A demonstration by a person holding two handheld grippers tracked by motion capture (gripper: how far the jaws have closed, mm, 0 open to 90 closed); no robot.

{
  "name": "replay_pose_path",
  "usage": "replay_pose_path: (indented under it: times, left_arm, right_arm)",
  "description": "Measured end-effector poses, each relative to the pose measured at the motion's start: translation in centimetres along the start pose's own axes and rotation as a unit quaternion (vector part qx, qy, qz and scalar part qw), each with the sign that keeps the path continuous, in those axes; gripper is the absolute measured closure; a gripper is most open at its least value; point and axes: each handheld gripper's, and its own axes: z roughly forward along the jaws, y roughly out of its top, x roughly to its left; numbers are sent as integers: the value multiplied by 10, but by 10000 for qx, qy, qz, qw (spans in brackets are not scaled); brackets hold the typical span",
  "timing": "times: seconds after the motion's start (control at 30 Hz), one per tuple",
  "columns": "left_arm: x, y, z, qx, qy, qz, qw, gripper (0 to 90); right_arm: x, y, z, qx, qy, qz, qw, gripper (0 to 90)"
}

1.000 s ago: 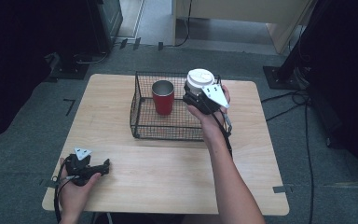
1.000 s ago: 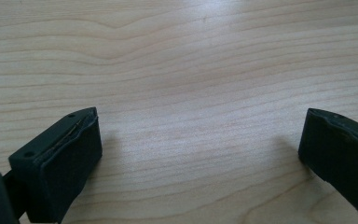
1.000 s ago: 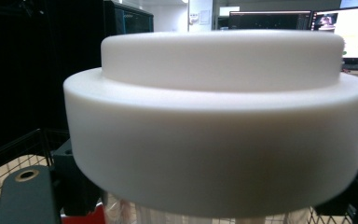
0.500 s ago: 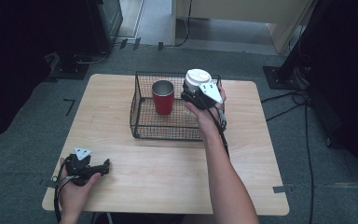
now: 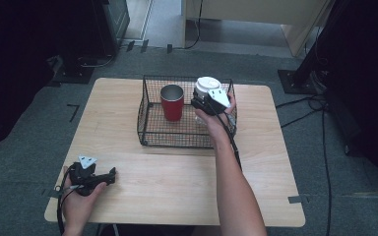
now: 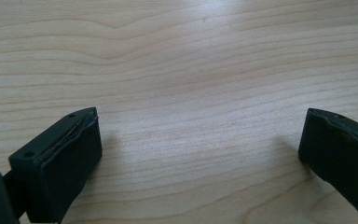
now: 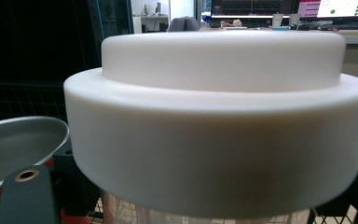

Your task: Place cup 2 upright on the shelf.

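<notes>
Right gripper [image 5: 207, 100] clamped on a white-lidded cup [image 5: 207, 86] over the wire basket [image 5: 177, 140], left gripper [image 5: 109, 175] resting open on the table [image 5: 187, 187]

In the high view the right hand holds the cup at the basket's right side, just beside the red tumbler [image 5: 172, 102] that stands upright inside it; the cup's lid sits about level with the basket's top rim, and whether its base touches the basket floor cannot be told. The right gripper view looks straight at the broad white lid [image 7: 219, 116] with the clear cup wall below it, and the tumbler's steel rim [image 7: 18, 140] at the left edge. In the left gripper view the two black jaws stand wide apart with nothing between them, bare pale wood beneath, near the table's front left corner
</notes>
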Motion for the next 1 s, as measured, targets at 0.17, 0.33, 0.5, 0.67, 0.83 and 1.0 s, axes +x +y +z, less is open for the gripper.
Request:
replay_pose_path:
  times: [0.17, 0.33, 0.5, 0.67, 0.83, 1.0]
  left_arm:
    - [0, 0, 0, 3, 0, 3, 10000, 0]
    - [0, 0, 0, 2, 0, 3, 10000, 0]
    - [0, 0, 0, 4, 2, 3, 10000, 0]
    - [0, 0, 0, 2, 0, 2, 10000, 0]
    - [0, 0, 0, -4, 0, -5, 10000, 0]
    - [0, 0, 0, -4, 0, -4, 10000, 0]
  right_arm:
    - [0, -3, 3, 130, 31, -16, 9999, 159]
    - [-1, -6, 4, 303, 93, 3, 9995, 158]
    - [-1, -6, 4, 381, 70, 31, 9992, 157]
    - [-1, -6, 4, 434, 107, 70, 9990, 154]
    - [0, -4, 3, 550, 160, 60, 9983, 102]
    - [2, -4, 3, 674, 145, 15, 9976, 134]
